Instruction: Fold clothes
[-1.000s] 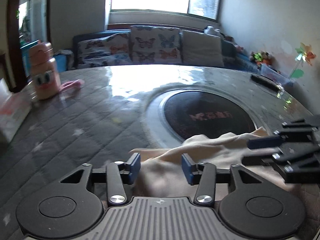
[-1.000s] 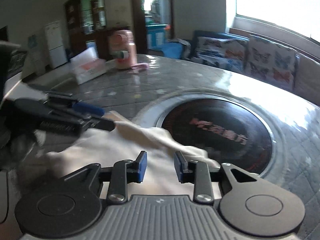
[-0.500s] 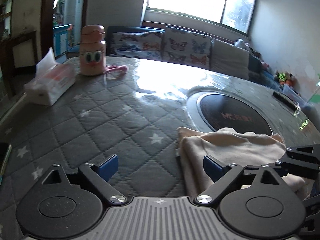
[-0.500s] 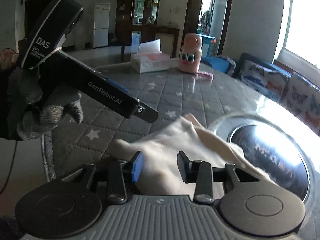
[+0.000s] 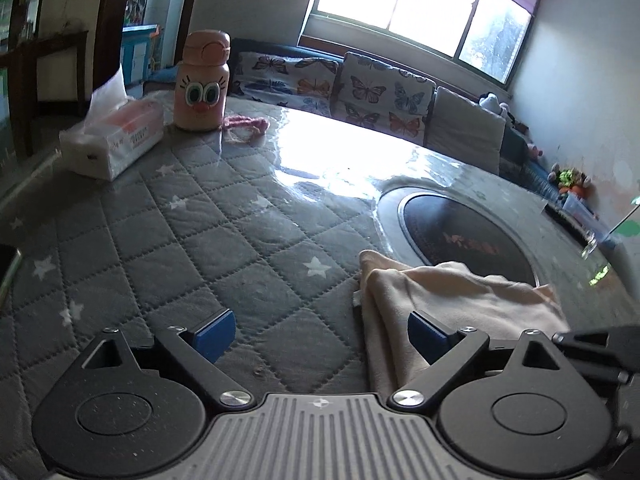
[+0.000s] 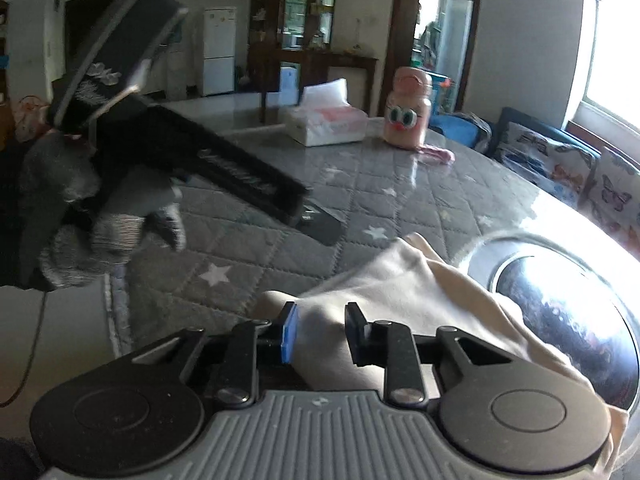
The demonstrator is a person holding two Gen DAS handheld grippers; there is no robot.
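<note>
One cream soft garment [image 5: 460, 292], rumpled, near table [image 5: 200, 240] edge. Left hand-held gripper [image 5: 320, 330] spread wide, empty; right hand-held gripper [image 6: 320, 334] clamped on garment.

Ahead of my left gripper [image 5: 320, 330] the quilted table cover [image 5: 208, 240] lies bare. The tissue box [image 5: 114, 142] and pink bottle [image 5: 203, 82] stand far off. The cream garment [image 5: 460, 296] crowds the right, perhaps overlapping the dark disc [image 5: 464, 236].
</note>
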